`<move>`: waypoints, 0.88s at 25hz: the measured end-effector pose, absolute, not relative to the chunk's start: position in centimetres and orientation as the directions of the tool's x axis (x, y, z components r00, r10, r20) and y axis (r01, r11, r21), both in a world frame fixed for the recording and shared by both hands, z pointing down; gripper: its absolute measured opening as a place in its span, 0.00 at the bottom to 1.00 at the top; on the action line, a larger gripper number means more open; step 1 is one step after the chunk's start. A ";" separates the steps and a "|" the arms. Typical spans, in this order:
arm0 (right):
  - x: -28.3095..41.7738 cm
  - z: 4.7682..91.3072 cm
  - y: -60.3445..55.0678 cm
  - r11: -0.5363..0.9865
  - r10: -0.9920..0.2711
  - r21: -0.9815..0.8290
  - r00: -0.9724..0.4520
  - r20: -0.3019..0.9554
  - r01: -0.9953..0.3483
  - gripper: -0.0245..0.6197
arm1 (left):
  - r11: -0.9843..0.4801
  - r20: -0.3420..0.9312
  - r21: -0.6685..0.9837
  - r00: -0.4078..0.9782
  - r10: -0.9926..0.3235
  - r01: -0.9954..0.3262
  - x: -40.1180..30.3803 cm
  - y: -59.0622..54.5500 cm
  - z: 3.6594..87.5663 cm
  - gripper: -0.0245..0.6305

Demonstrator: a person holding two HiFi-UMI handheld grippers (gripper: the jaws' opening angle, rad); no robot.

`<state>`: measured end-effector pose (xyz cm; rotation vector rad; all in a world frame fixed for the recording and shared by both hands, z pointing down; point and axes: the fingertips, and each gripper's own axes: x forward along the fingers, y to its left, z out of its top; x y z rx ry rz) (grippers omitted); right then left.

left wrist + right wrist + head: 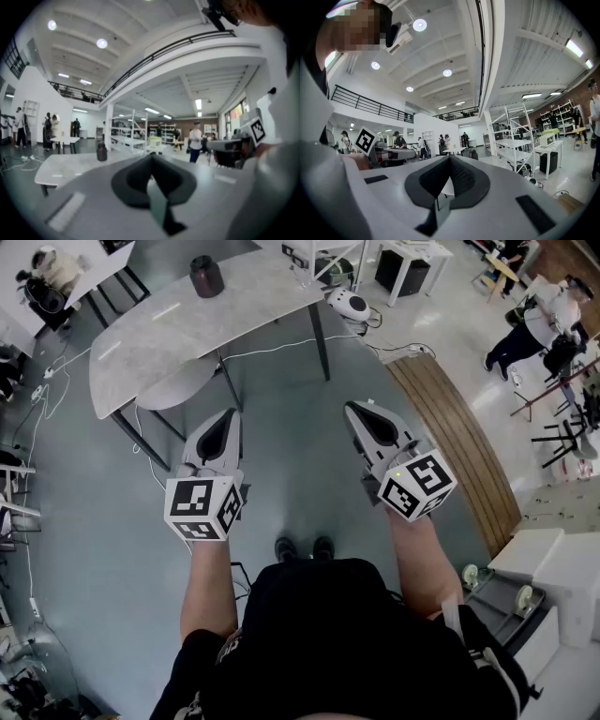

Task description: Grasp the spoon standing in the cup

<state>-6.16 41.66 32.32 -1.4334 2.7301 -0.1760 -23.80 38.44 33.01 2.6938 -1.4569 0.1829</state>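
My left hand-held gripper (228, 418) and right hand-held gripper (354, 411) are both pressed together, empty. Only the head view shows the rounded, marbled worktop (169, 334) from above, with the dark cup (206, 276) at upper left.

A person is holding the left gripper (229, 418) and the right gripper (354, 409) out in front, side by side and apart, both pointing forward, roughly level. Each gripper's jaws are meeting, gripping nothing.
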 end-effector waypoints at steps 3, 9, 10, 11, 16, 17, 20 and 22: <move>-4.1 33.1 42.1 0.538 -0.838 -0.149 -0.546 0.016 -0.830 0.02 | -0.525 0.157 0.007 0.520 -0.840 -0.851 -23.8 38.8 33.5 0.05; -3.1 33.6 42.4 0.532 -0.842 -0.138 -0.539 0.023 -0.836 0.02 | -0.506 0.165 0.014 0.501 -0.849 -0.862 -24.2 39.0 34.0 0.05; -2.7 33.8 42.5 0.529 -0.843 -0.150 -0.538 0.027 -0.835 0.02 | -0.503 0.166 0.016 0.498 -0.851 -0.864 -24.1 39.0 34.0 0.05; -2.3 33.8 42.6 0.527 -0.842 -0.169 -0.538 0.027 -0.833 0.02 | -0.500 0.167 0.018 0.496 -0.852 -0.866 -23.9 39.0 33.9 0.05; -0.3 33.7 43.7 0.538 -0.834 -0.220 -0.552 0.001 -0.814 0.03 | -0.528 0.152 0.025 0.526 -0.837 -0.849 -20.9 39.9 33.2 0.05; -0.1 33.7 43.9 0.542 -0.832 -0.219 -0.555 0.000 -0.812 0.03 | -0.535 0.143 0.029 0.534 -0.833 -0.844 -20.3 40.2 33.1 0.05; 0.2 33.9 44.4 0.556 -0.822 -0.219 -0.570 0.002 -0.802 0.03 | -0.540 0.127 0.037 0.540 -0.832 -0.841 -19.0 40.7 33.2 0.05; 0.4 34.1 44.5 0.565 -0.814 -0.221 -0.580 0.006 -0.795 0.03 | -0.540 0.125 0.037 0.540 -0.833 -0.841 -18.4 40.7 33.3 0.05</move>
